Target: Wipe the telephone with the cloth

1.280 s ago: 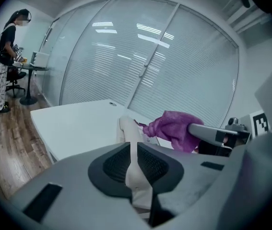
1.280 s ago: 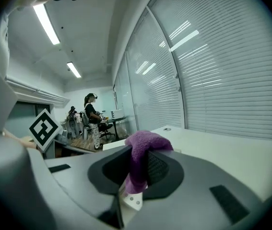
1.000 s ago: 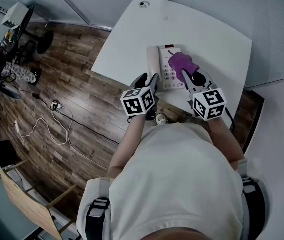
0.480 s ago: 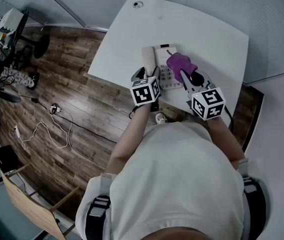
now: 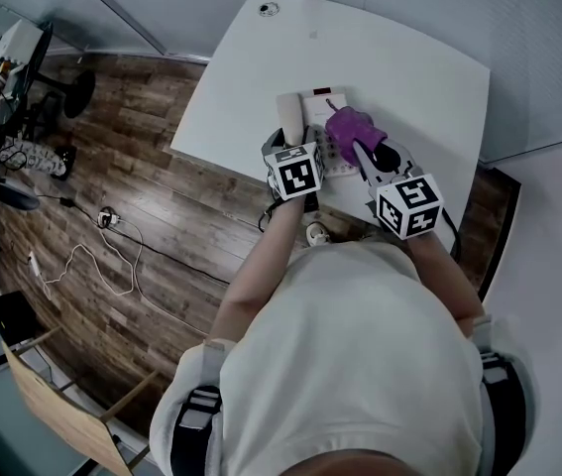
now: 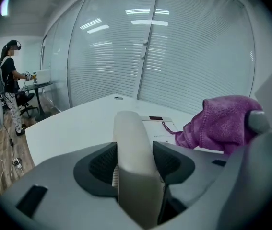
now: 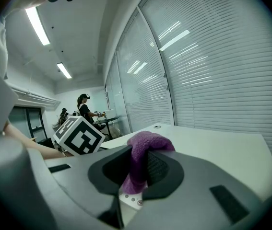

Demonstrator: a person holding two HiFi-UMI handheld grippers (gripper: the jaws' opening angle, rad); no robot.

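Note:
A beige telephone (image 5: 332, 107) lies on the white table (image 5: 409, 58), its handset (image 5: 289, 115) in the cradle on the left side. My left gripper (image 5: 288, 144) straddles the near end of the handset (image 6: 133, 147). Its jaws have just been opening and now stand wide, one pad on each side of the handset and close to it. My right gripper (image 5: 365, 153) is shut on a purple cloth (image 5: 350, 127), which rests on the phone's keypad. The cloth (image 7: 143, 152) bunches up between the right pads, with a bit of keypad (image 7: 128, 199) below. The cloth (image 6: 219, 123) also shows at the right of the left gripper view.
The table's near edge runs just under both grippers, with wooden floor and loose cables (image 5: 102, 256) to the left. A cable hole (image 5: 268, 9) marks the far corner. Glass walls with blinds (image 6: 174, 47) close off the back. A person (image 6: 10, 75) stands at a distant desk.
My left gripper has moved from the table's near edge forward over the handset, which now sits between its jaws. The right gripper has stayed on the phone with the cloth.

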